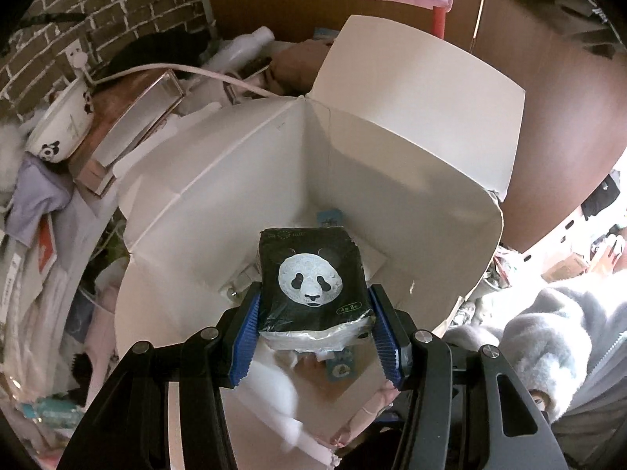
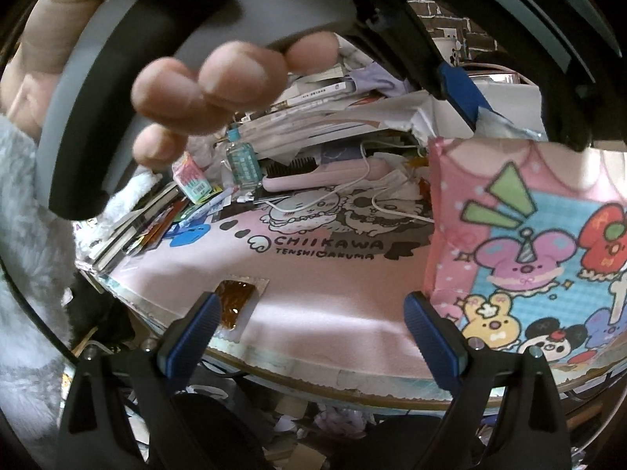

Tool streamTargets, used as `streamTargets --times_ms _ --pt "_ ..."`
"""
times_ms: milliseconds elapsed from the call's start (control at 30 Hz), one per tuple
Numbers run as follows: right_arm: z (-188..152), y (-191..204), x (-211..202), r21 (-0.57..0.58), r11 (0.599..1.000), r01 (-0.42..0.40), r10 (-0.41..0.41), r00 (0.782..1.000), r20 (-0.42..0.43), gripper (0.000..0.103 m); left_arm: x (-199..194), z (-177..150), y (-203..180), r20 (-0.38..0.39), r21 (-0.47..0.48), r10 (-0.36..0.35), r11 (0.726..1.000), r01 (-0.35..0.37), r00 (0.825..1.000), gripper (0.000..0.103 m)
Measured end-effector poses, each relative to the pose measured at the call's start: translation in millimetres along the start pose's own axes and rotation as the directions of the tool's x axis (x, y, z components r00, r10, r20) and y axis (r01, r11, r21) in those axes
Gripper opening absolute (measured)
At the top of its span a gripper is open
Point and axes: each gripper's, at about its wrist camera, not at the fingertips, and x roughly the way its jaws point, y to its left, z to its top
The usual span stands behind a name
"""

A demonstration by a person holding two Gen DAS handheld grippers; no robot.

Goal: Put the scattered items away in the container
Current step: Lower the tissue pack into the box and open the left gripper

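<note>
Left hand-held gripper (image 1: 313, 323) has a firm pinch on the panda tissue pack (image 1: 311, 274), blue ribbed pads pressed against both of its sides, the panda face turned up toward the camera. It hangs right over the open mouth of the white cardboard box (image 1: 411, 149), flaps splayed wide. Down on the box floor there are a few small things already, one a pale blue packet (image 1: 330, 216) at the far corner; the rest is too dim to name with any confidence.

Off to the left of the box, a panda-print bowl (image 1: 58, 133) sits tilted on a stack of books, with a white cable (image 1: 188, 70) looping past it.

Over to the right wrist view: the right hand-held gripper (image 2: 309, 337) is spread wide, nothing between its blue pads, hovering at the near edge of the table (image 2: 313, 376). The pink Chiikawa mat (image 2: 313, 282) covers the top. At the back lie a pink hairbrush (image 2: 313, 174), a small clear bottle with a blue cap (image 2: 242, 160) standing upright, and a little colourful carton (image 2: 192, 182) tilted beside it. The box's outside, pink with cartoon characters (image 2: 529, 243), fills the right. The person's left hand (image 2: 211, 82) wraps the other gripper's grey handle up top.
</note>
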Motion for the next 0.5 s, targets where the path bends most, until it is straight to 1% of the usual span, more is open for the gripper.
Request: streamTargets --times_ms 167,233,267,300,333,367,433,467,500 --pt "0.7 0.5 -0.6 0.003 1.0 -0.004 0.004 1.0 0.002 0.093 0.1 0.9 1.3 0.003 -0.001 -0.004 1.0 0.004 1.0 0.049" --pt "1.0 1.5 -1.0 0.0 1.0 -0.004 0.004 1.0 0.002 0.093 0.2 1.0 1.4 0.007 0.004 0.003 1.0 -0.003 1.0 0.052" --pt "1.4 0.6 -1.6 0.001 1.0 -0.004 0.004 1.0 0.003 0.093 0.3 1.0 1.6 0.01 0.005 0.009 1.0 -0.009 1.0 0.058" --pt "1.7 -0.2 -2.1 0.002 1.0 -0.004 0.004 1.0 0.003 0.093 -0.6 1.1 1.7 0.017 0.006 0.021 1.0 -0.021 1.0 0.07" --pt "1.8 -0.5 -2.2 0.004 1.0 -0.005 0.005 1.0 0.003 0.093 -1.6 1.6 2.2 0.026 0.003 0.038 0.999 -0.038 0.999 0.075" --pt "1.9 -0.4 -2.2 0.005 1.0 -0.005 0.005 1.0 0.002 0.093 -3.9 1.8 3.0 0.04 -0.001 0.048 0.999 -0.048 0.998 0.078" --pt "1.8 -0.2 -2.5 0.007 1.0 -0.004 0.004 1.0 0.003 0.093 -9.1 2.1 4.2 0.062 -0.009 0.043 0.999 -0.043 0.997 0.082" --pt "2.0 -1.3 -2.9 0.008 1.0 -0.005 0.005 1.0 0.003 0.093 -12.9 1.7 4.2 0.078 -0.01 0.048 0.999 -0.048 0.996 0.086" --pt "2.0 -1.9 -3.0 0.008 1.0 -0.005 0.005 1.0 0.002 0.093 -17.9 0.9 3.5 0.099 -0.008 0.058 0.998 -0.057 0.993 0.088"
